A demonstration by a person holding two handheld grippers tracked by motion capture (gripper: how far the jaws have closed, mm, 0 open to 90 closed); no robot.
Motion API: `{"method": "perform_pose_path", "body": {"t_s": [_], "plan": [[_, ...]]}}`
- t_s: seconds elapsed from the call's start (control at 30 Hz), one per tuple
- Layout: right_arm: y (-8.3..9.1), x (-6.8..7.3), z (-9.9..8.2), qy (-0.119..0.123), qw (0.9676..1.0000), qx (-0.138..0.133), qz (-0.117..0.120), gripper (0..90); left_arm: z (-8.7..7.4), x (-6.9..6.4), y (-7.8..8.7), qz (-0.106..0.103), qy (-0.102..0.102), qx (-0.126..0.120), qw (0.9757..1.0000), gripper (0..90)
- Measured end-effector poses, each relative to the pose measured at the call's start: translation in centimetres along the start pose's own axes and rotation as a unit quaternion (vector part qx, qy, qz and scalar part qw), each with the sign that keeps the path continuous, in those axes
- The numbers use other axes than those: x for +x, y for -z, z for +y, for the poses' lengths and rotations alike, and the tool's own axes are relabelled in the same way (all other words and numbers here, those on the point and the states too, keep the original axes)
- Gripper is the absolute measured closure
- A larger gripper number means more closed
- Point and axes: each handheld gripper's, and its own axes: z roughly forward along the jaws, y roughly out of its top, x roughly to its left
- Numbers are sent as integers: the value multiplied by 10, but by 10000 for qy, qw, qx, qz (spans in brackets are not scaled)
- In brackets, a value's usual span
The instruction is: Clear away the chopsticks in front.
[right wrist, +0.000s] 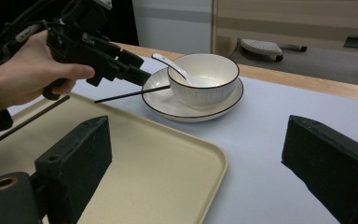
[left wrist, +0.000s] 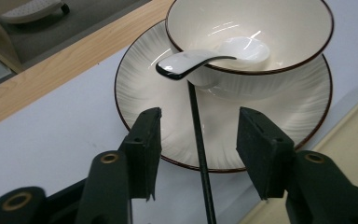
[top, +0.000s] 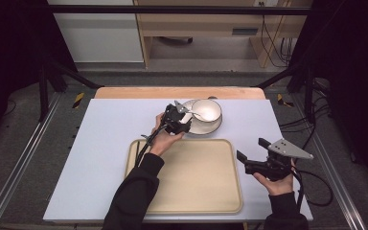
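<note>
Two dark sleeves (top: 133, 194) enter from the 6 o'clock edge of the high view, each hand holding a black two-jaw gripper over a pale lilac table (top: 100, 143).

A cream tray (top: 191, 201) lies at the near middle of the table. One thin black chopstick (top: 137, 152) lies along the tray's 9 o'clock edge.

At 12 o'clock from the tray, just past its far rim, a white plate (top: 207, 130) with a dark rim sits on the table. A white bowl (top: 208, 110) stands on the plate. A white spoon (left wrist: 200, 60) rests in the bowl, its handle over the bowl's rim and pointing toward the left gripper.

The left hand (top: 163, 139) reaches over the tray's far left corner and holds the left gripper (left wrist: 198, 122) at the plate's 9 o'clock side, aimed at the spoon handle. Its jaws stand wide apart. A second black stick (right wrist: 130, 94) runs between them toward the plate and touches neither pad; what holds its near end cannot be told.

The right hand (top: 278, 184) holds the right gripper (top: 252, 149) at 3 o'clock from the tray, above bare table and well apart from the plate. Its jaws gape wide with nothing between them, pointing across the tray's corner toward the bowl.
</note>
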Motion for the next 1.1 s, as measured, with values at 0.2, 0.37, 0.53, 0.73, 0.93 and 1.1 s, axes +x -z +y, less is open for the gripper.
{"method": "perform_pose_path", "body": {"t_s": [0.2,0.37,0.53,0.73,0.93,1.1], "plan": [[-2,0,-1,-8,10000,26,-4,84,-3,5,-11,-87,-4,109,9999,592],[-1,0,-1,1,10000,22,8,84,2,1,-19,-53,-132,169,9998,631],[-1,1,0,-7,10000,25,30,84,2,1,-27,-92,-89,296,9995,678],[-1,0,0,13,10000,8,32,84,2,4,-33,-186,-1,408,9990,750],[-2,1,0,34,10000,16,33,84,1,3,-37,-226,43,502,9985,801],[-2,1,0,33,10000,32,41,84,0,5,-39,-264,111,529,9982,828]]}}
